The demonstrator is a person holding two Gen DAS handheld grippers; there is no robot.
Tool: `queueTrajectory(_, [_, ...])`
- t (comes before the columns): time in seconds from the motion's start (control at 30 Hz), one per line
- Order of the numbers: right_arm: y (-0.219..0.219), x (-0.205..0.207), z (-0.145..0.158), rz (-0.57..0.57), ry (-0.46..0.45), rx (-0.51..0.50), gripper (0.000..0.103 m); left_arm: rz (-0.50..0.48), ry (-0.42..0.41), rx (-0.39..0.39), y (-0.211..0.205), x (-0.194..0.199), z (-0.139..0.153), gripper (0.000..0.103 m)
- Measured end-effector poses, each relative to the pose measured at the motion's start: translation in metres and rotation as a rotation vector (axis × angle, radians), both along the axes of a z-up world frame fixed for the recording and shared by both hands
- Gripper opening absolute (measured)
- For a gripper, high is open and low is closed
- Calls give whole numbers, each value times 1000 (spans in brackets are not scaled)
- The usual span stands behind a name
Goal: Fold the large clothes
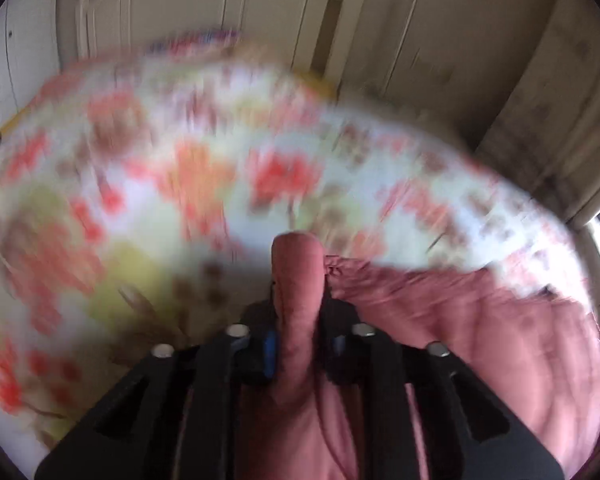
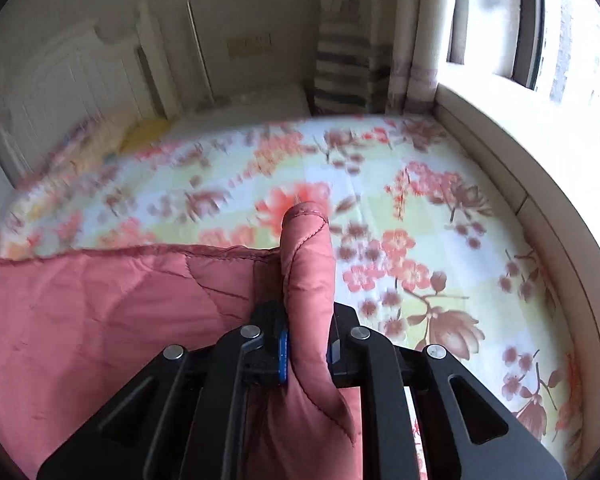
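**Both grippers pinch the pink quilted garment over the bed**

The left gripper point(image 1: 298, 320) is clamped on a raised fold of the dusty-pink quilted padded garment point(image 1: 480, 328), which trails off to its right. The right gripper point(image 2: 306, 332) is pressed tight on another stitched fold of the same garment point(image 2: 100, 320), the fabric spreading to its left. The garment lies over the floral-printed bed sheet point(image 2: 420, 208), beside the pale window ledge point(image 2: 500, 128). The left view is heavily blurred.

Left gripper point(image 1: 298, 308), right gripper point(image 2: 306, 320): jaws clamped, both angled steeply downward.
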State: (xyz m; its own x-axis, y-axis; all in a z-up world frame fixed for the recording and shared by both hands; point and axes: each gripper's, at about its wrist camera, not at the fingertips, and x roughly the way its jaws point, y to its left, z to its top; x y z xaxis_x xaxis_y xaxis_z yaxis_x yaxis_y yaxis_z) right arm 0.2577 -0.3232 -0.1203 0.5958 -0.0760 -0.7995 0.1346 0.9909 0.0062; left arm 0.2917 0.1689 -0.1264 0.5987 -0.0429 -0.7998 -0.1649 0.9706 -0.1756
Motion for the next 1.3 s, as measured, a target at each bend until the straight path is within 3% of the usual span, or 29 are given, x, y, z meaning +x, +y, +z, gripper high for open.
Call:
queueTrajectory(0.07, [6,1,2,-30,-21,-64,18,33,-13,51,-3,-4,4,38])
queueTrajectory(0.1, [9,1,1,-36,-23,-103,28,44,-17,67,-4,-5,7,53])
queueTrajectory(0.13, [9,3,-2,-42,-13,-122,31,65,-19,91,-4,-7,11,64])
queueTrajectory(0.23, [2,4,-4,-77,-14,-124,40,99,-48,78,3,-14,18,66])
queueTrajectory(0.27, [0,3,-4,-96,-16,-129,49,112,-75,74,6,-19,22,66])
queueTrajectory(0.3, [-2,3,-4,-119,-19,-134,59,125,-111,68,13,-25,24,66])
queueTrajectory(0.37, [-6,-1,-1,-136,-27,-125,64,189,-213,89,19,-47,44,70])
queueTrajectory(0.43, [-7,-4,1,-143,-31,-111,67,252,-373,121,13,-80,80,86])
queueTrajectory(0.5, [-5,-7,2,-149,-26,-107,70,217,-505,126,-6,-107,108,101])
queueTrajectory(0.57, [-5,-5,1,-153,-20,-119,71,108,-565,199,-45,-119,131,101])
queueTrajectory(0.6, [-4,-5,1,-155,-20,-128,71,39,-555,235,-66,-116,134,101])
queueTrajectory(0.7, [-3,-6,1,-157,-22,-133,72,-188,-409,277,-121,-87,120,101])
queueTrajectory(0.83, [-10,-9,2,-159,-22,-85,76,-249,-189,394,-142,-35,54,101])
queueTrajectory(0.87, [-14,-9,3,-152,-22,-47,77,-278,-61,350,-135,-18,25,101])
queueTrajectory(0.9, [-17,-11,4,-146,-25,7,79,-279,-38,295,-128,-14,20,101])
queueTrajectory(0.97, [-20,-20,20,-168,-72,13,79,-254,-62,289,-121,-11,25,101])
queueTrajectory(1.03, [-10,-45,59,-181,-190,-22,79,-264,-54,303,-122,-9,22,101])
queueTrajectory(1.13, [23,-82,111,-53,-380,53,86,-264,-56,295,-124,-3,21,101])
queueTrajectory(1.17, [41,-84,116,8,-377,65,91,-263,-57,280,-122,-2,21,101])
queueTrajectory(1.23, [85,-71,108,168,-261,60,93,-262,-59,262,-120,-5,23,101])
queueTrajectory(1.3, [130,-60,85,292,-181,-26,93,-262,-59,251,-121,-9,22,101])
